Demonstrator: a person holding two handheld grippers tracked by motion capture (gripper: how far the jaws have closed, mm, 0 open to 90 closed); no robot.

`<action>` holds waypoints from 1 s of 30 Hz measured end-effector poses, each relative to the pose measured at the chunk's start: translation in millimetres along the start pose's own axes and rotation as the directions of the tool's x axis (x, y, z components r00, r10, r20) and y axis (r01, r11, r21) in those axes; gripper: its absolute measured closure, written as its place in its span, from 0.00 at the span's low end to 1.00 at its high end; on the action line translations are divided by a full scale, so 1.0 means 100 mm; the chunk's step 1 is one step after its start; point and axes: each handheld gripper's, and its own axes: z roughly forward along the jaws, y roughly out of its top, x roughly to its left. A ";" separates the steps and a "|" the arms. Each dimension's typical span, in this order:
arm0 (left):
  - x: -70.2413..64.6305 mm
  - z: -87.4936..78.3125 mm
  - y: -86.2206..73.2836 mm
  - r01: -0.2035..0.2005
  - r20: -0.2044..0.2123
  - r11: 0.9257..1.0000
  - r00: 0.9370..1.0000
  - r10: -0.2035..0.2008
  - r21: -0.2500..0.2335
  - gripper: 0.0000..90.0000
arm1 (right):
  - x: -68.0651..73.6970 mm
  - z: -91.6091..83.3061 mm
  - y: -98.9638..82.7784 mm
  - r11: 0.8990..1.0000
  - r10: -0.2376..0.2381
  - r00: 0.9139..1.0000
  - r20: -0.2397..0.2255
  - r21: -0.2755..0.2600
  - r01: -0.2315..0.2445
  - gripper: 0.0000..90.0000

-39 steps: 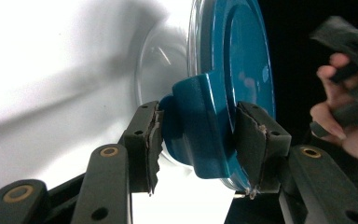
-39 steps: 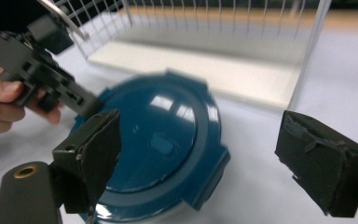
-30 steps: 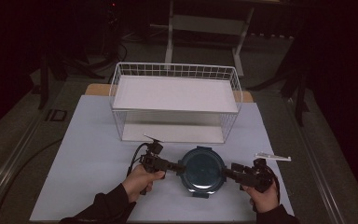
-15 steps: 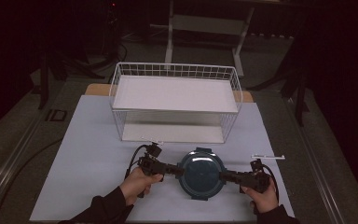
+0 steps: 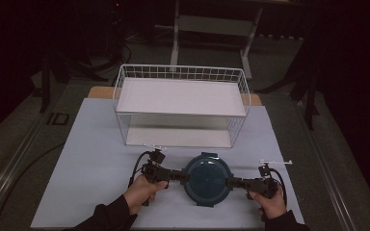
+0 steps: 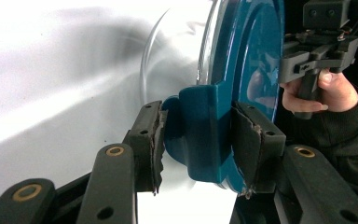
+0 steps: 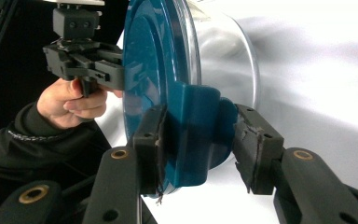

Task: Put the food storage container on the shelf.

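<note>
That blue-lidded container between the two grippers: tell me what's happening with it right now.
A person holds a gripper in each hand and has the round container caught from both sides near the table's front edge. The left gripper is closed on a teal lid tab, and the right gripper straddles the opposite tab, one pad touching, the other slightly off. The container has a clear body under its blue lid. The white wire basket stands behind it.

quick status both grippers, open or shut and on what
Left gripper: closed on a side latch tab of the blue-lidded container.
Right gripper: closed on the latch tab on the container's opposite side.
</note>
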 end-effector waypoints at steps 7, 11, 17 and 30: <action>-0.07 -0.10 0.00 -0.040 -0.036 0.999 0.999 0.039 -0.018 0.62 | 0.09 0.03 -0.01 0.999 -0.038 0.999 0.011 -0.004 0.038 0.64; -0.10 -0.20 0.04 -0.065 -0.045 0.998 0.997 0.064 -0.027 0.62 | 0.15 0.07 0.02 0.998 -0.066 0.998 -0.002 -0.008 0.066 0.64; -0.09 -0.36 0.06 -0.075 -0.043 0.995 0.996 0.073 -0.072 0.63 | 0.24 0.15 0.15 0.994 -0.110 0.994 -0.018 -0.016 0.110 0.64; -0.08 -0.68 0.28 -0.148 -0.109 0.974 0.985 0.130 -0.172 0.63 | 0.38 0.35 0.59 0.978 -0.205 0.978 -0.043 -0.042 0.203 0.64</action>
